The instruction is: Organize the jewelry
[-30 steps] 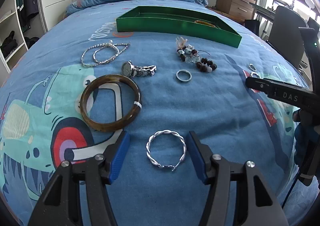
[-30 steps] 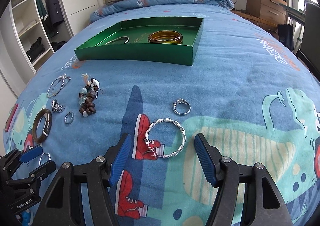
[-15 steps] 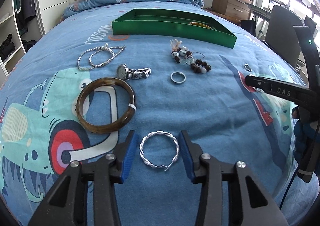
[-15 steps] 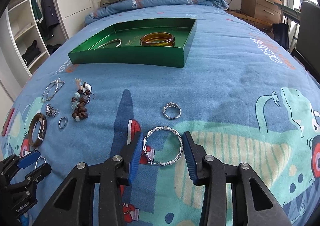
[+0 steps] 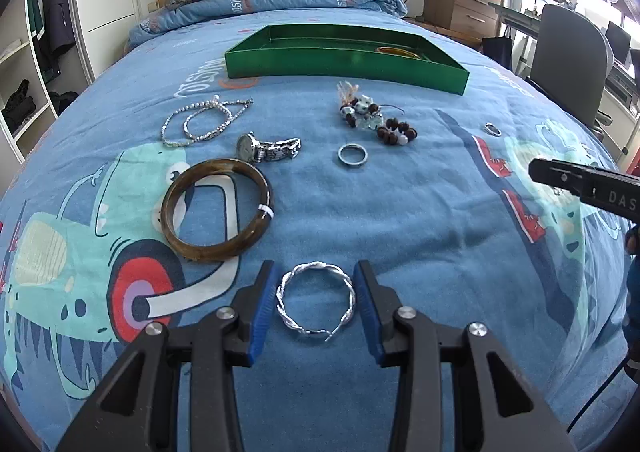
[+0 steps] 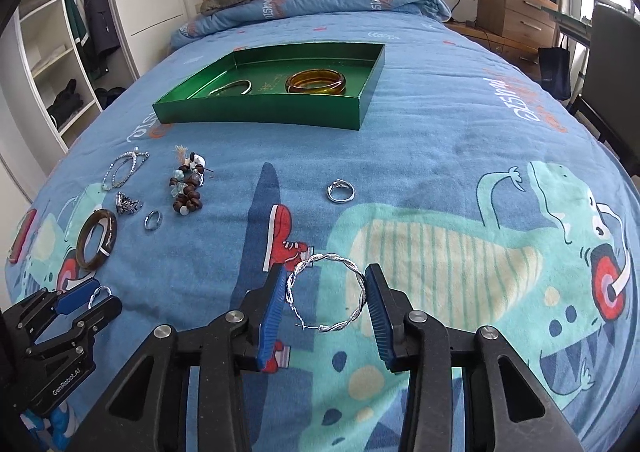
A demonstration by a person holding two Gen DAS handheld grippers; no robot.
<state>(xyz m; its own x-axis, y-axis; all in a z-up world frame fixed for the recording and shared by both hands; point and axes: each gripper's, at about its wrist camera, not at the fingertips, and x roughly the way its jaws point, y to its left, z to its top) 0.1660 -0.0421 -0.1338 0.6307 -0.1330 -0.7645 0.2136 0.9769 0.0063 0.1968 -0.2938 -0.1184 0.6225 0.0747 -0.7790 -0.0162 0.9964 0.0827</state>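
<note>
My left gripper (image 5: 316, 284) is shut on a twisted silver hoop (image 5: 320, 265) that rests on the blue blanket. In the right wrist view my right gripper (image 6: 326, 280) is shut on a matching twisted silver hoop (image 6: 340, 258), held tilted just above the blanket. Far ahead lies the green tray (image 5: 344, 66) (image 6: 256, 114), which holds an amber bangle (image 6: 316, 82) and a thin bangle (image 6: 232, 87). The left gripper (image 6: 92, 296) also shows at the lower left of the right wrist view.
Loose on the blanket are a brown bangle (image 5: 216, 208), a watch (image 5: 268, 148), a silver ring (image 5: 352, 154), a bead bracelet (image 5: 376, 118), a sparkly chain (image 5: 204, 120) and a small ring (image 6: 340, 191). A chair (image 5: 568, 52) stands to the right of the bed.
Both grippers have closed from wide open onto their hoops. The right gripper has since risen a little with its hoop; the left has stayed in place.
</note>
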